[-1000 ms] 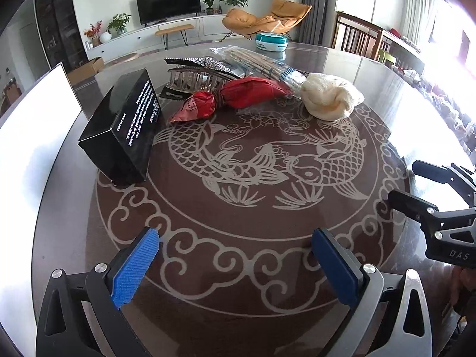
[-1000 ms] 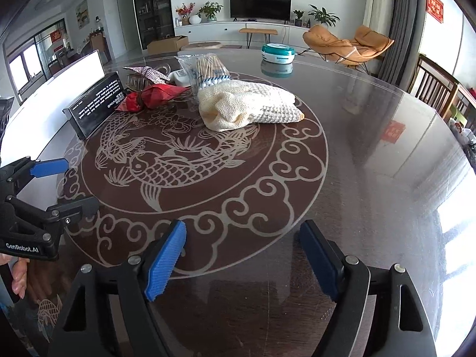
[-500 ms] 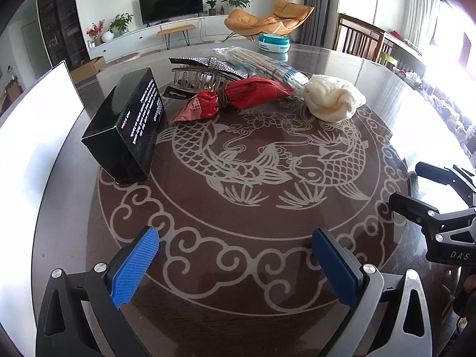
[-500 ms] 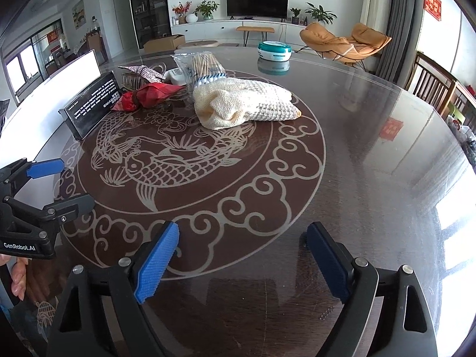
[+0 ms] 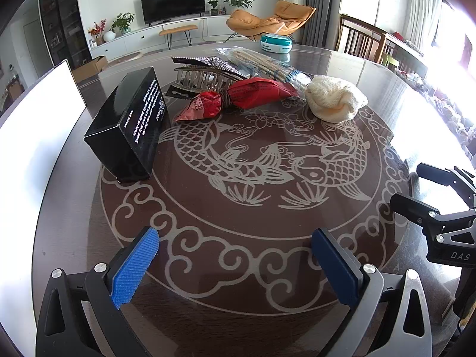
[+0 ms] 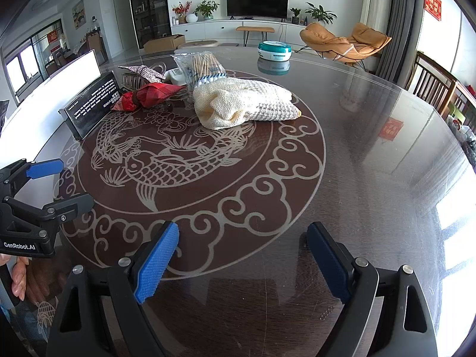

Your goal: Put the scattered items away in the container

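left wrist view: the left gripper [image 5: 235, 263] hangs over the dark round table [image 5: 208, 267] with its blue pads spread wide and nothing between them. ahead stands a black box [image 5: 128, 125] tilted on its edge, beside a red packet [image 5: 235, 96], a hair claw [image 5: 202, 77], a bag of sticks [image 5: 264, 62] and a cream knitted cloth [image 5: 336, 101]. a white container [image 5: 32, 136] sits at the left edge. the right gripper [image 5: 428, 193] shows at the right.

right wrist view: the right gripper [image 6: 242, 260] has just been opening; its jaws stand wide and empty above the table. the cloth lies in the middle, touching the stick bag, with the packet and box to their left.
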Tool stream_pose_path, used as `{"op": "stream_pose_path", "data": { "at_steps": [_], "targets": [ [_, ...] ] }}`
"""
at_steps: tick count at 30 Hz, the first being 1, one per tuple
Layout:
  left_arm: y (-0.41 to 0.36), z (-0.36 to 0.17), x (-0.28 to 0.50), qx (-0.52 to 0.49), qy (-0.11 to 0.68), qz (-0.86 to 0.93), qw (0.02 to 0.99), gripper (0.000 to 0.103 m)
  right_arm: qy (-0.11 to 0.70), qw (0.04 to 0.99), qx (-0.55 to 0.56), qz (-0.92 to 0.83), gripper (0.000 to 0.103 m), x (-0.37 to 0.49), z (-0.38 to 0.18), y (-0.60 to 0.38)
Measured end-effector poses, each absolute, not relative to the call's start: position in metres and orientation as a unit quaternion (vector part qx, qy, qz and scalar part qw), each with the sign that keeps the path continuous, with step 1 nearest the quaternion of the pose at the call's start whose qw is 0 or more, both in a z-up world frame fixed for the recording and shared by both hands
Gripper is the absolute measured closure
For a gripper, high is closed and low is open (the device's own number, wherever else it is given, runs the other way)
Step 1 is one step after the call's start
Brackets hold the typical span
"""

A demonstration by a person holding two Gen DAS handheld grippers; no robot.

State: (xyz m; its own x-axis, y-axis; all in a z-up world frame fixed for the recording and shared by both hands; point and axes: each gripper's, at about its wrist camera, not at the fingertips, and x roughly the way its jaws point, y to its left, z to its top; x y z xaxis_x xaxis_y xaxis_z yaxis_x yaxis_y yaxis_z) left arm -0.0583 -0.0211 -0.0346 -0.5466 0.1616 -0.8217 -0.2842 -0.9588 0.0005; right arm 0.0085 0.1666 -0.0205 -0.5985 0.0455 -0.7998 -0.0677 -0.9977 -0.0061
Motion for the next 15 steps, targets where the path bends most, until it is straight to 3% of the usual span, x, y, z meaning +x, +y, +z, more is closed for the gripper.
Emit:
{"op": "stream_pose_path", "data": {
  "at_steps": [15],
  "targets": [
    [-0.0259, -0.0349, -0.0603, -0.459, 0.064, 0.878, 0.121, 0.0, 0.012, 0.032, -0.447, 0.894, 0.014, 0.0084, -0.0202, 0.1665]
  ]
}}
